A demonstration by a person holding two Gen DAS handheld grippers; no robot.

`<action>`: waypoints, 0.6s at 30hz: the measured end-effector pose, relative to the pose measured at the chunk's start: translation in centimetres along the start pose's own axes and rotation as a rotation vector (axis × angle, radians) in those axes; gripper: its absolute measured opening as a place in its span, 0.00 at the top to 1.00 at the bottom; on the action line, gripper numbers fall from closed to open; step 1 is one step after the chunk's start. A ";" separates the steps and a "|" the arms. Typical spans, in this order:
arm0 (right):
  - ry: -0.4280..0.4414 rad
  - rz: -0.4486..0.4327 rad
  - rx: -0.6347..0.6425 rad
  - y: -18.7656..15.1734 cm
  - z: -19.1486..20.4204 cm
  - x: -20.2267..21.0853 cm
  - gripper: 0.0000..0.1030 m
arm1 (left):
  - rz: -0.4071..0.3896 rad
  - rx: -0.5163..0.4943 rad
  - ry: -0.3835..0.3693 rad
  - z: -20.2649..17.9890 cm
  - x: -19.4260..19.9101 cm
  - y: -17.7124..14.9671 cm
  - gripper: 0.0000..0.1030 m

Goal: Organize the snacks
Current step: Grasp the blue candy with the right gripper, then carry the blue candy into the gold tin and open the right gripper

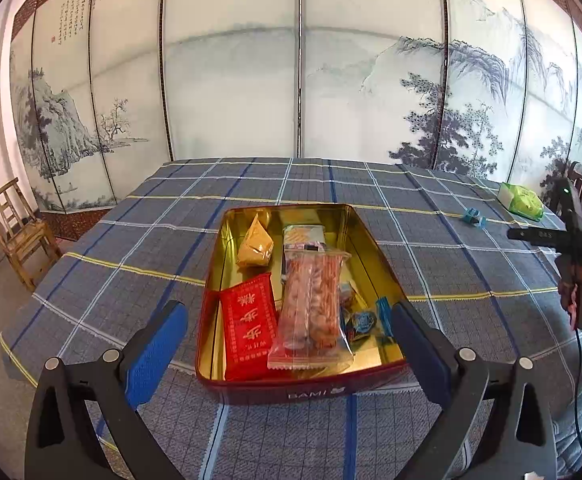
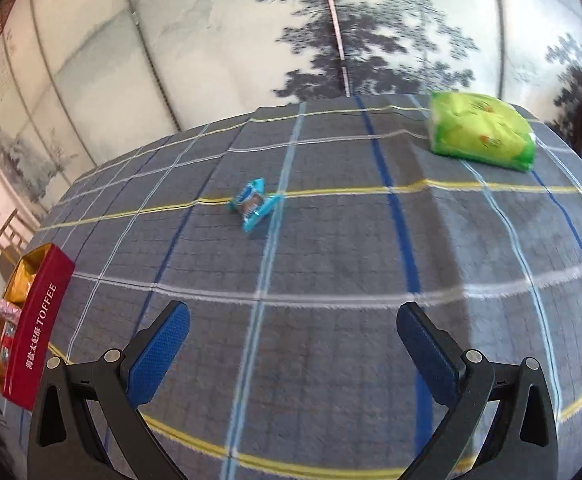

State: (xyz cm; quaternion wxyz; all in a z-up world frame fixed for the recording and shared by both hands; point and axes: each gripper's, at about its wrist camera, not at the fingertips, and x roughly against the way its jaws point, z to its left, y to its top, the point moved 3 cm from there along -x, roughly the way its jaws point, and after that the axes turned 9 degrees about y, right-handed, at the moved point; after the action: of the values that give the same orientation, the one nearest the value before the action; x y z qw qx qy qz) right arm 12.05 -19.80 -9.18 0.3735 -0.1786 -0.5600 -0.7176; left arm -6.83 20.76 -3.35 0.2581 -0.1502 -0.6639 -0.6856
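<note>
Gold-lined and red-walled, the rectangular toffee tin [image 1: 291, 384] is sitting on the blue-grey plaid cloth covering the surface [image 2: 331, 264], and it is already holding several snacks: a red foil packet [image 1: 248, 326], a long clear bag of orange-pink crackers [image 1: 311, 312], a small yellow pouch [image 1: 255, 246] and a blue-wrapped sweet [image 1: 365, 322]. Two snacks are lying outside it, well apart from the tin: a small turquoise-wrapped candy [image 2: 256, 203] near the middle of the cloth and a bright green soft packet [image 2: 481, 134] further off towards the far edge.

The right view is blurring, which suggests the right tool [image 2: 293, 344] is travelling quickly; approaching the turquoise candy at that pace, I judge it could overshoot or nudge the light wrapper across the cloth. The wrapper looks thin and crinkly, so a pinch on its twisted end alone might slip. The cloth itself could bunch if the blue pads [image 2: 159, 352] are dragging on it.

The right tool is standing wide apart, holding nothing and touching nothing, with the candy ahead of it. The left tool [image 1: 291, 344] is likewise spread wide and empty, hovering by the tin's near end with its pads to either side.
</note>
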 end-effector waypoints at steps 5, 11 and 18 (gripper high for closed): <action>-0.021 0.062 0.052 3.7 0.9 -5.7 0.00 | 0.006 0.023 -0.029 0.5 0.4 -1.3 0.03; -0.083 0.115 0.109 6.8 0.4 -10.7 0.10 | 0.036 0.069 -0.049 1.1 0.0 -2.2 0.03; -0.110 0.125 0.153 7.7 1.7 -11.5 0.66 | 0.056 0.116 -0.048 1.9 -0.5 -2.8 0.03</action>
State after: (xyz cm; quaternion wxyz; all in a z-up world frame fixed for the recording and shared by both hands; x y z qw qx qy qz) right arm 25.01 -15.08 -11.25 0.3987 -0.2235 -0.6205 -0.6372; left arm -8.22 22.62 -5.79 0.2694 -0.1700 -0.7040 -0.6348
